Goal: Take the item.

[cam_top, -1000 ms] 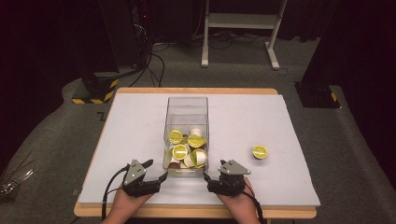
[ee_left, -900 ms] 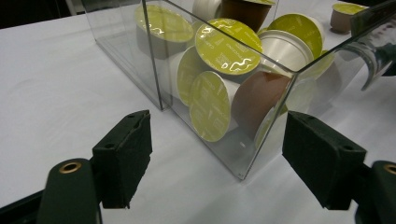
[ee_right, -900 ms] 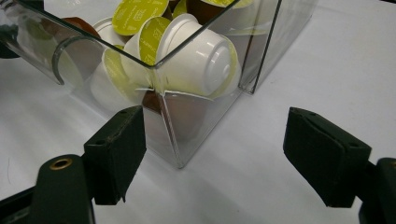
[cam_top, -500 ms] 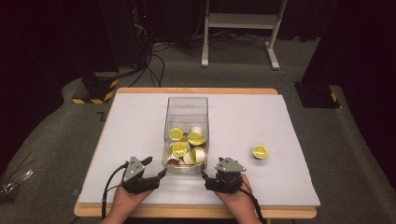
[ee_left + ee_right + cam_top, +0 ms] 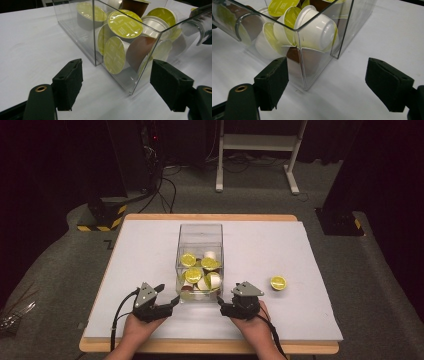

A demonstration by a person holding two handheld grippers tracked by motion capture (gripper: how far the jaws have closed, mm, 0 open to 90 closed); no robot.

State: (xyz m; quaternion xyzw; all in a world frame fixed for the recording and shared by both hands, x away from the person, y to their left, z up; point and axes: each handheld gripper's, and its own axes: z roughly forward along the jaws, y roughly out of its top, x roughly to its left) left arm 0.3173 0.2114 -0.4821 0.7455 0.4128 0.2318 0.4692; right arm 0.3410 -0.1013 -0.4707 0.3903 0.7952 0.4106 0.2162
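Clear box (image 5: 200,262) stands mid-table on the white sheet (image 5: 150,250), long axis running away from the person, short near wall facing them. It is loaded with pods (image 5: 192,274), green-lidded and white, heaped toward the near end.

Left gripper (image 5: 169,304) sits just off the box's near-left corner; right gripper (image 5: 223,306) just off the near-right corner. Both low at the table, aimed inward at the box, mirrored.

Left gripper view: jaws stand wide apart, nothing between the pads; the box corner (image 5: 131,92) lies ahead of the gap, toward the right jaw, not touched.

Right gripper view: jaws spread as wide as they look able to go, having just been opening; nothing held. The box's near corner edge (image 5: 305,87) stands ahead of the gap, close by the left pad, apart from it as far as I can tell.

One stray pod (image 5: 278,282) lies on the sheet well to the right of the box, green lid up. The right gripper is the nearer of the two by a clear margin; the pod lies to its right and a little farther up the table, so the jaws point away from it now.

Judgement: the stray pod is the likely next pick, and it calls for the right hand to swing outward.
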